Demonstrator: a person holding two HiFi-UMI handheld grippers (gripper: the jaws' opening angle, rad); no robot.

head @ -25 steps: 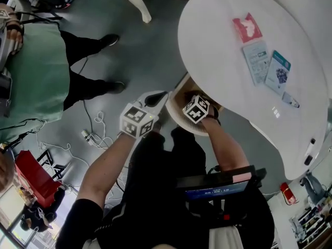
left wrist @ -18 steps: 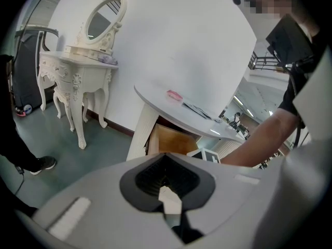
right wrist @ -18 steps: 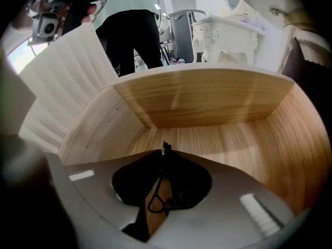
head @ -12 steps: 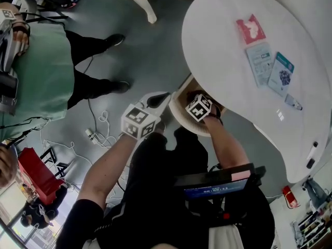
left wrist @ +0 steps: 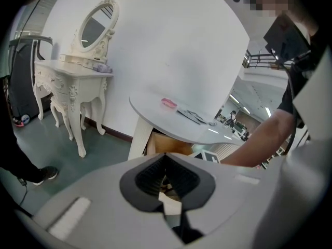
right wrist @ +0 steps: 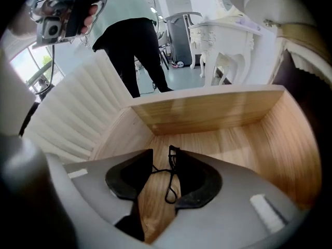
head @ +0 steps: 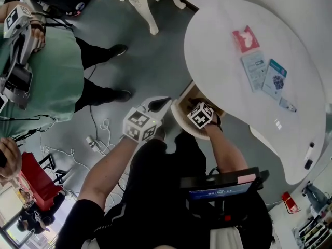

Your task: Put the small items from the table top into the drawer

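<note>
— What's around the drawer?

— The round white counter (head: 223, 45) carries a pink packet (head: 246, 39), a pale packet (head: 255, 69), a blue packet (head: 274, 78) and a small slim item (head: 288, 105). All of them lie well apart from both grippers. The wooden drawer (head: 193, 93) stands pulled out under the counter's near edge. A bystander in a green top (head: 46, 71) stands off to the left, and a white cable with its plug (head: 91, 140) trails on the grey floor. The left gripper view shows a white dressing table (left wrist: 72, 82) with an oval mirror (left wrist: 96, 25) against the wall.

— And the right hand-held gripper?

— The right hand-held gripper (right wrist: 162, 162) points down into the drawer. Its jaws have just been opening and stand wide apart. A thin black wire-framed item (right wrist: 170, 160), perhaps an eyelash curler, lies on the drawer floor between them, and the pads aren't pressing on it.

— The left one?

— The left hand-held gripper (left wrist: 166, 155) hangs just outside the drawer, with its jaws together and nothing clamped.
</note>
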